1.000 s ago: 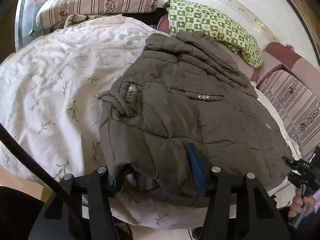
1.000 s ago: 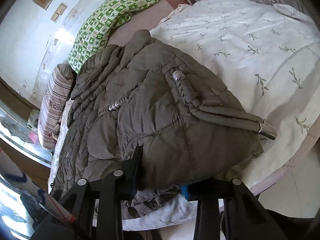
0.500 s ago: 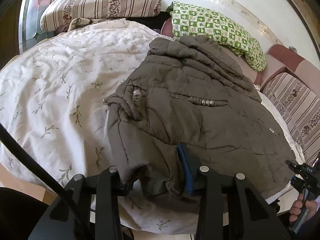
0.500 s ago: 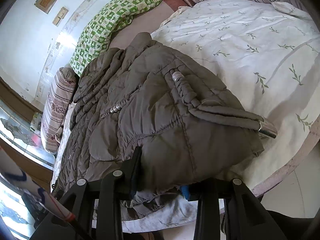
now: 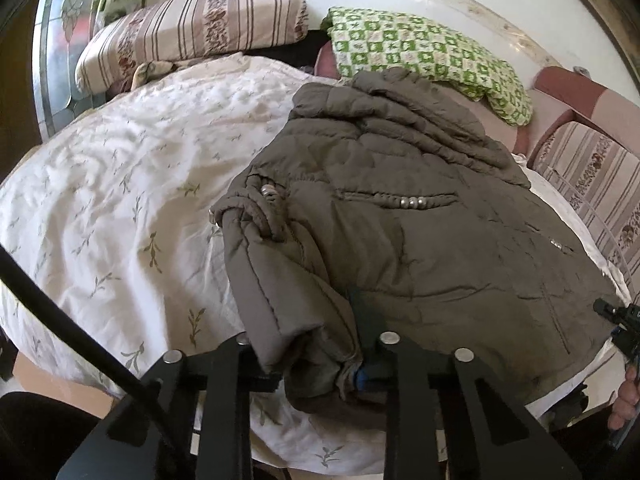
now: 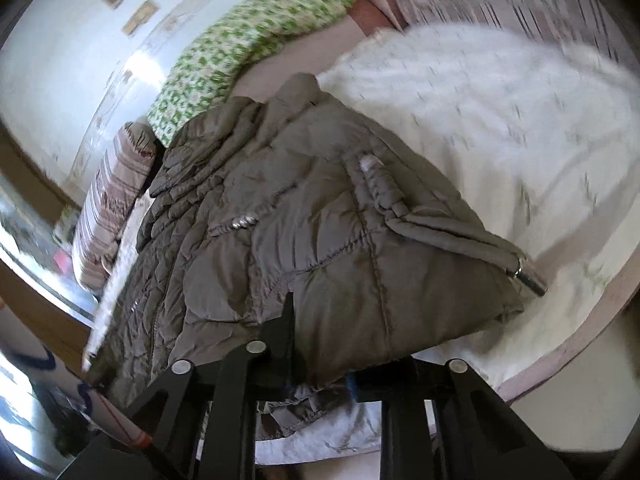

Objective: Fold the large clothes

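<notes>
A grey-brown quilted jacket (image 5: 400, 220) lies spread on the bed, its hem toward me and its hood at the far end. My left gripper (image 5: 308, 344) sits at the hem's near left corner. Its jaws are closing, and a thick bunch of jacket fabric is squeezed between the fingers. In the right wrist view the same jacket (image 6: 300, 220) fills the middle. My right gripper (image 6: 324, 360) is closing on the near hem, with folded fabric pressed between its fingers. A belt end with a metal tip (image 6: 528, 276) hangs off the jacket's right side.
The jacket rests on a white leaf-print quilt (image 5: 120, 200). A green checked pillow (image 5: 420, 56) and a striped pillow (image 5: 192, 28) lie at the far end. A striped cushion (image 5: 592, 184) stands on the right. The other gripper (image 5: 620, 320) and a hand (image 5: 626, 396) show at the right edge.
Both grippers' jaws have narrowed on the jacket's near hem, and the fabric has bunched up between them. The right wrist view is now blurred by motion.
</notes>
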`<state>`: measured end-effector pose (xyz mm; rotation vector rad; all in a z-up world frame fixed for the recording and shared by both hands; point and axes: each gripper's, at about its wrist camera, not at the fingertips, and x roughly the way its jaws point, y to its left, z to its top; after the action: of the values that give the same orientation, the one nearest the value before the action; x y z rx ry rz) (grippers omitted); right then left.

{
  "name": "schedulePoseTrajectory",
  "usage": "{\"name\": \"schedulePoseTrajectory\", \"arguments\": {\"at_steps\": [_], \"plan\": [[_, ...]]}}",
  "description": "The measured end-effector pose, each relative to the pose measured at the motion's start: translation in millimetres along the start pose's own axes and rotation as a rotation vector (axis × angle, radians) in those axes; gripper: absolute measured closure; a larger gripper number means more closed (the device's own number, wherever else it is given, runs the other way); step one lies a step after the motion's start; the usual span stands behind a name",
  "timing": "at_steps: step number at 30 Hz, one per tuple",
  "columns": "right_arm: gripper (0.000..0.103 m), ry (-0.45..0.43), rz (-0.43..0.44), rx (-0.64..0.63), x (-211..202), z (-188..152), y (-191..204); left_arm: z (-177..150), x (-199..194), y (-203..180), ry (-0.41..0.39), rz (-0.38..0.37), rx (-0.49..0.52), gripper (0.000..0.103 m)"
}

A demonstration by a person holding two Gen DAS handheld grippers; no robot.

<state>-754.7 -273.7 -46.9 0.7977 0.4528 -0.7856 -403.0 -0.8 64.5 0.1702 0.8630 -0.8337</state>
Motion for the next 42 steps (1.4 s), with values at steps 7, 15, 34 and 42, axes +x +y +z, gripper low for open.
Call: {"name": "schedulePoseTrajectory", "arguments": {"at_steps": [7, 15, 34, 42], "plan": [[0.086, -0.017, -0.042, -0.058, -2, -1, 8, 1, 0, -4, 0.0, 0.019, 0.024, 0.081], [0.086, -0.016, -0.048, -0.065, -2, -1, 8, -1, 3, -8, 0.002, 0.043, 0.042, 0.079], [0.091, -0.151, -0.01, -0.162, -49, 8, 37, 8, -40, -16, -0.109, 0.038, 0.101, 0.085], [0.091, -0.163, 0.028, -0.164, -70, 24, 39, 20, -62, -15, -0.122, -0.005, 0.091, 0.085]]}}
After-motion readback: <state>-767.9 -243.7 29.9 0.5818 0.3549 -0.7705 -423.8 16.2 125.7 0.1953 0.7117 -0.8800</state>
